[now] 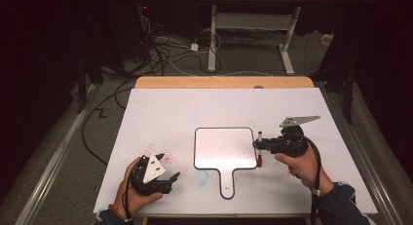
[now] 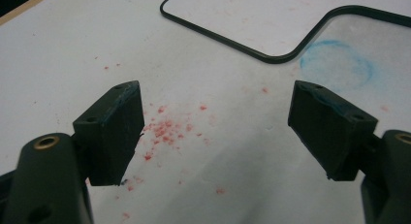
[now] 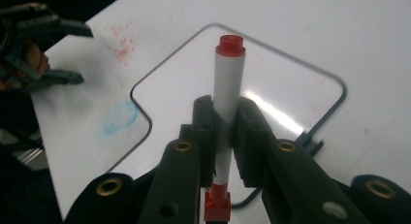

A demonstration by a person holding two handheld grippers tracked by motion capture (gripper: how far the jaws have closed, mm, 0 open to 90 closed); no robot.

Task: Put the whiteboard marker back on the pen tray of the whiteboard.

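Right gripper (image 1: 258,146) at right of centre in the high view, fingers (image 3: 203,122) clamped tight on a red-capped marker (image 1: 259,148). Marker gripped about mid-barrel, standing roughly upright in the right gripper view (image 3: 227,112), red cap at the top, red end poking out below the fingers. In the high view, sitting right at the right edge of the small whiteboard (image 1: 225,148), just over its dark rim.

Whiteboard lying flat in the middle of the bench (image 1: 160,108), paddle-shaped, handle pointing toward the bottom of the frame. Surface looking clean and glossy, a streak of glare across it in the right gripper view (image 3: 271,78).

Left gripper (image 1: 165,178) low at lower left of the high view, held in the left hand (image 1: 134,191), resting close to the bench. Fingers (image 2: 116,132) spread wide in the left gripper view, nothing between them, just bench beneath.

Red speckles (image 2: 167,132) scattered on the bench between those open fingers. Faint blue smudge (image 2: 337,64) at upper right of the left gripper view, tucked beside the whiteboard's handle; same smudge (image 1: 200,176) just left of the handle in the high view.
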